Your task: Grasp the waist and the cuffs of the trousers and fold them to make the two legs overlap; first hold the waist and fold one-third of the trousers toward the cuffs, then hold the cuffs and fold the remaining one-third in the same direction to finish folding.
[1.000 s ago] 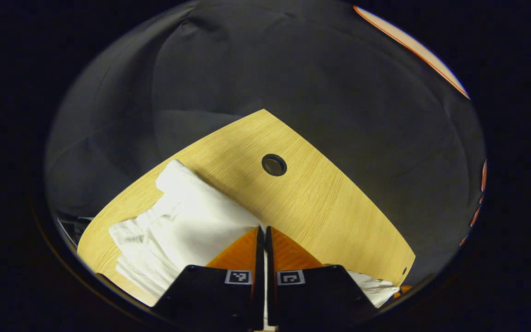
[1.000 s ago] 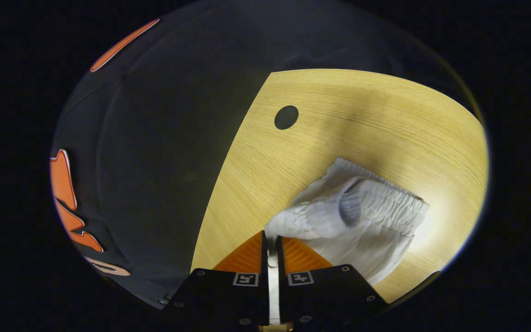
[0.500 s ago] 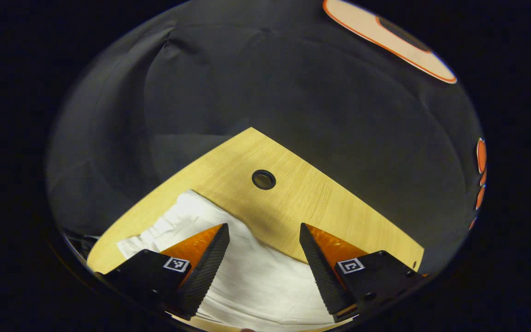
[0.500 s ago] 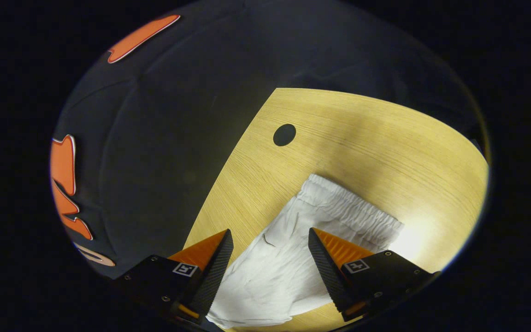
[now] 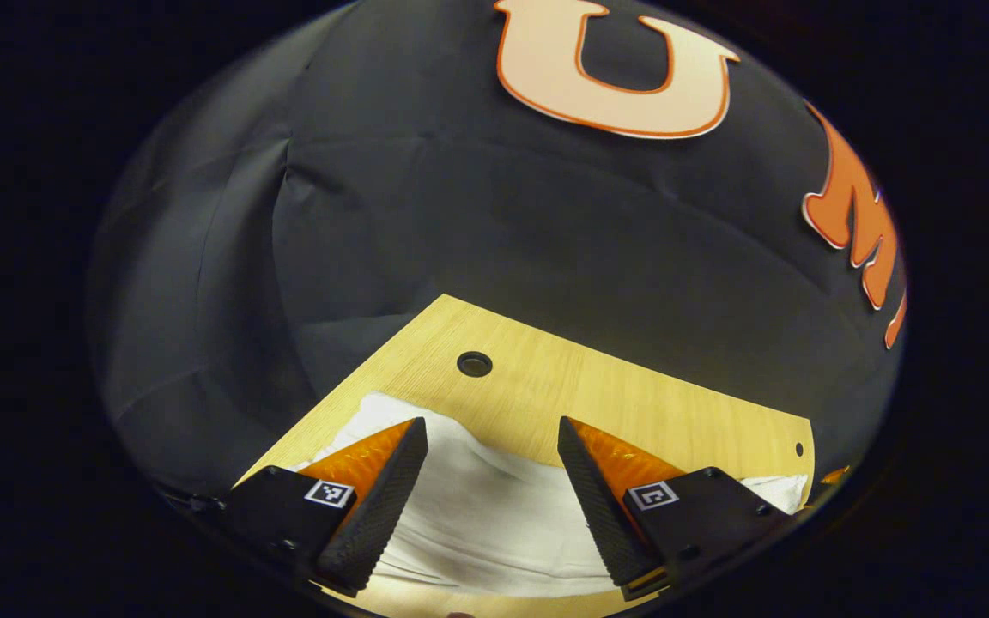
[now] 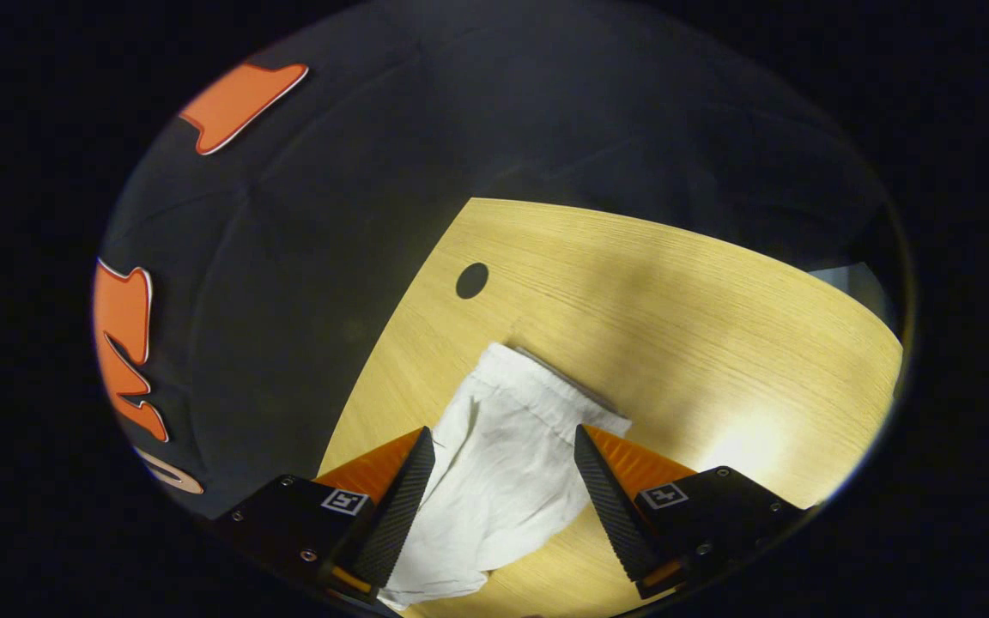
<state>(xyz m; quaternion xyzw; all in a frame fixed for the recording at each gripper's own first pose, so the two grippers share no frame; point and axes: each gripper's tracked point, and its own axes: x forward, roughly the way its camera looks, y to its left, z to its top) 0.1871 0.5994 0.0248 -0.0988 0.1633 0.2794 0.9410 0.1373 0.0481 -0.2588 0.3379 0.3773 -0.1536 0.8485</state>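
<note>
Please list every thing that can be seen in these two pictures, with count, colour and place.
trousers: one pair, white, lying folded on the table, elastic waistband at the far end in the right gripper view.
table: one, light wood, under the trousers.
cable hole: one, dark, round, in the table top beyond the trousers.
booth wall: black cloth, behind the table.
left gripper: one, open, above the trousers.
right gripper: one, open, above the trousers.
</note>
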